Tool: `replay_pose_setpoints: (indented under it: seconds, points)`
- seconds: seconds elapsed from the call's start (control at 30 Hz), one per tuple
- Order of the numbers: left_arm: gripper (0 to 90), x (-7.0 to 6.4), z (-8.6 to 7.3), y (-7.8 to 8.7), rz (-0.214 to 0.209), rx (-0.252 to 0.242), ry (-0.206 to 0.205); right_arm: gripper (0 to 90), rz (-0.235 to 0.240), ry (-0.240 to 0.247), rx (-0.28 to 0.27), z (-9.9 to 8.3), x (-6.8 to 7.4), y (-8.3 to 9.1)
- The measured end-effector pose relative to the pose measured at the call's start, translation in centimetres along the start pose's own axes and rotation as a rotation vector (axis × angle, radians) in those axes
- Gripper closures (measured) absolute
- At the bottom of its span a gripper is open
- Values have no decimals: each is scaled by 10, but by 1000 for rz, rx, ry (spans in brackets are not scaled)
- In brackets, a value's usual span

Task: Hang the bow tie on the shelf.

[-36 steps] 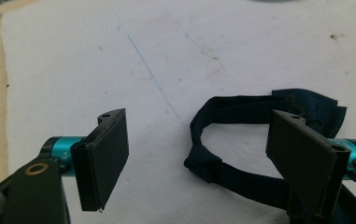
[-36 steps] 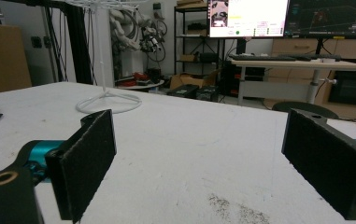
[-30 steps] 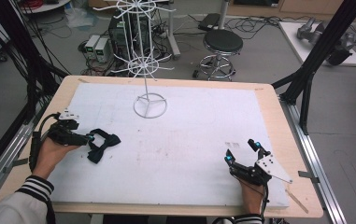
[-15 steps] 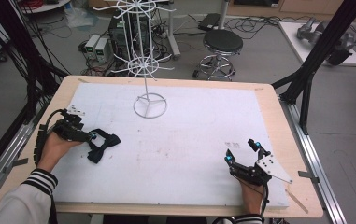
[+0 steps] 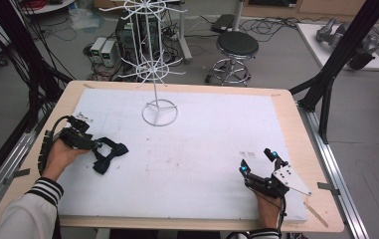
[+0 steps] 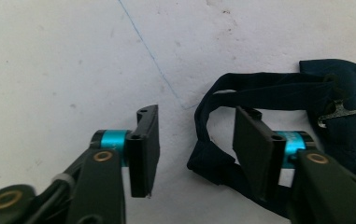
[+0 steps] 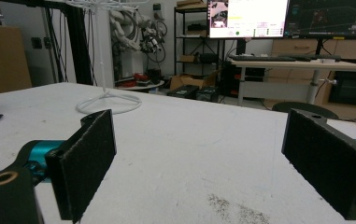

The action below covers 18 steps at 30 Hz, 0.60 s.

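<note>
A dark navy bow tie [image 5: 108, 154] with its strap is seen lying on the white mat of the bench [image 5: 202, 144], near the left edge. The left tongs [image 5: 96, 145] are held over it with the jaws apart: in the left gripper view, 1 jaw is set inside the strap loop of the bow tie [image 6: 278, 107] and the other on bare mat, nothing being clamped. The right tongs [image 5: 257, 162] are rested near the bench's front right corner, spread wide and empty. A white wire rack [image 5: 158, 74] is stood at the far middle.
</note>
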<state>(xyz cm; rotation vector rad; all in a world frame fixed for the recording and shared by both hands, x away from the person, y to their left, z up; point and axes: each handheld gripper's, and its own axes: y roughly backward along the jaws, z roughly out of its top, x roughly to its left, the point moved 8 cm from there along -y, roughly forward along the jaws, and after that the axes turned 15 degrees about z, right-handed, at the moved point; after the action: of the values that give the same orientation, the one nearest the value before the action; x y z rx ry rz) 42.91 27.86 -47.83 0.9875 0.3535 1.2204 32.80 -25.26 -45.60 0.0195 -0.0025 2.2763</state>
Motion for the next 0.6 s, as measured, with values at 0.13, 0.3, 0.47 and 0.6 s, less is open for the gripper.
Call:
replay_pose_setpoints:
  seconds: [0.13, 0.3, 0.47, 0.6]
  points:
    - [567, 0, -1, -1, 4, 10, -7, 90, 1, 0, -1, 0, 0, 0]
    - [612, -3, 0, -2, 8, 31, -24, 90, -1, 1, -2, 0, -1, 0]
    - [643, -4, 5, -2, 14, 44, -42, 90, -1, 2, -3, 0, -1, 0]
    - [646, -6, 7, -4, 18, 64, -52, 90, -1, -1, -4, 0, -1, 0]
